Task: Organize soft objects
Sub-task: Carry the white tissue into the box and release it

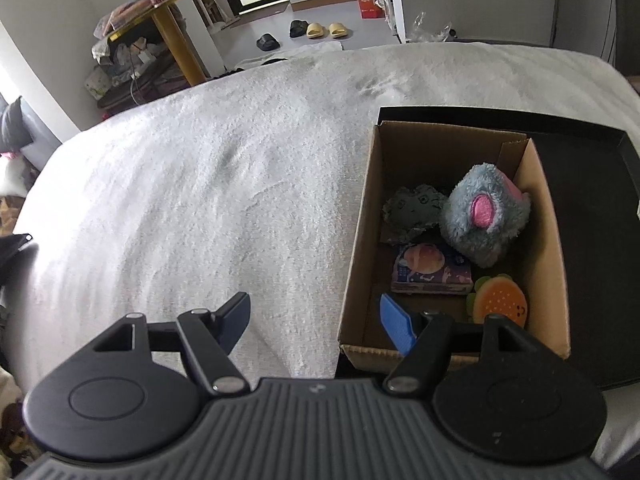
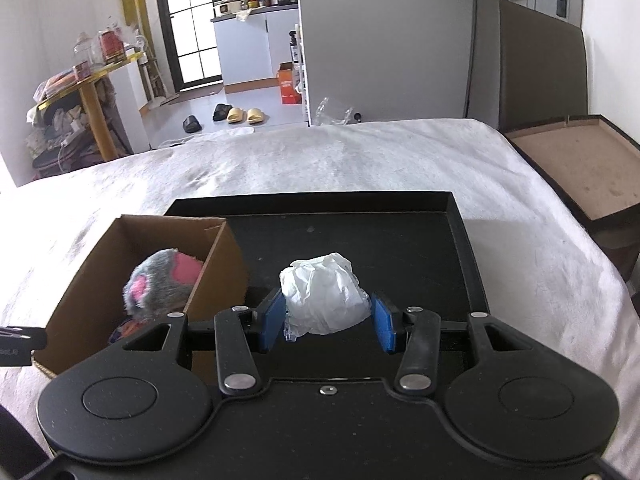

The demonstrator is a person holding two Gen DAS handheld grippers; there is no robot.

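Observation:
A cardboard box [image 1: 452, 148] stands on the left part of a black tray [image 1: 592, 240] on the bed. In it lie a grey plush with a pink ear [image 1: 484, 216], a dark grey-green plush [image 1: 412, 212], a tissue pack [image 1: 432, 272] and an orange burger plush [image 1: 500, 300]. My left gripper [image 1: 313, 304] is open and empty, straddling the box's near left wall. My right gripper [image 2: 327, 300] is shut on a crumpled white bundle [image 2: 324, 288], held above the black tray [image 2: 360, 236] just right of the box [image 2: 92, 264]. The grey plush [image 2: 160, 284] shows there too.
A white fleecy blanket [image 1: 200, 200] covers the bed. A brown open box [image 2: 576, 168] sits past the bed's right edge. Beyond the far edge are a cluttered yellow table [image 2: 92, 92], slippers [image 2: 240, 114] on the floor and an orange carton [image 2: 289, 84].

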